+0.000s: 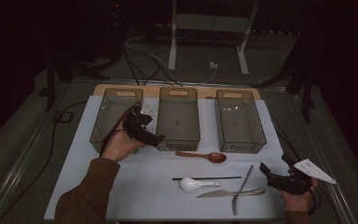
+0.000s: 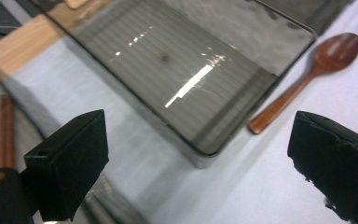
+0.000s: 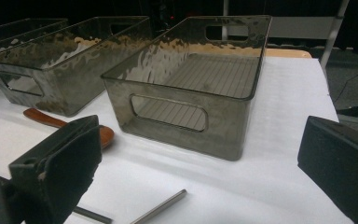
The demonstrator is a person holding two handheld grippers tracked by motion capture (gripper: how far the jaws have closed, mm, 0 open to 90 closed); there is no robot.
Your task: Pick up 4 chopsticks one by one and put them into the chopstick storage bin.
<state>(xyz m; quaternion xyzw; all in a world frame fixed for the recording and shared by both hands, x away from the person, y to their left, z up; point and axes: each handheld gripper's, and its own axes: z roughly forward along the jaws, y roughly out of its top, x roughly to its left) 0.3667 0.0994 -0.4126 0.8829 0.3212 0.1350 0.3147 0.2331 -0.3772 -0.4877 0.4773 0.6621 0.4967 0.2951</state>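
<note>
Three smoky clear bins stand in a row at the back of the white mat: left bin (image 1: 103,122), middle bin (image 1: 178,116) (image 2: 182,70) and right bin (image 1: 239,119) (image 3: 191,88). My left gripper (image 1: 149,134) (image 2: 200,168) hovers open over the gap between the left and middle bins, holding nothing. A brown stick (image 2: 5,130) lies at the far left of the left gripper view. A wooden spoon (image 1: 203,156) (image 2: 307,79) (image 3: 65,123) lies in front of the middle bin. My right gripper (image 1: 275,164) (image 3: 200,172) is open and empty near the mat's front right, facing the right bin.
On the front of the mat lie a white ceramic spoon (image 1: 193,184), a black chopstick (image 1: 207,178), a knife (image 1: 230,192) and a thin metal utensil (image 1: 242,189) (image 3: 158,207). The wooden table edge (image 2: 23,42) runs behind the bins. Cables and a metal stand (image 1: 209,28) are beyond.
</note>
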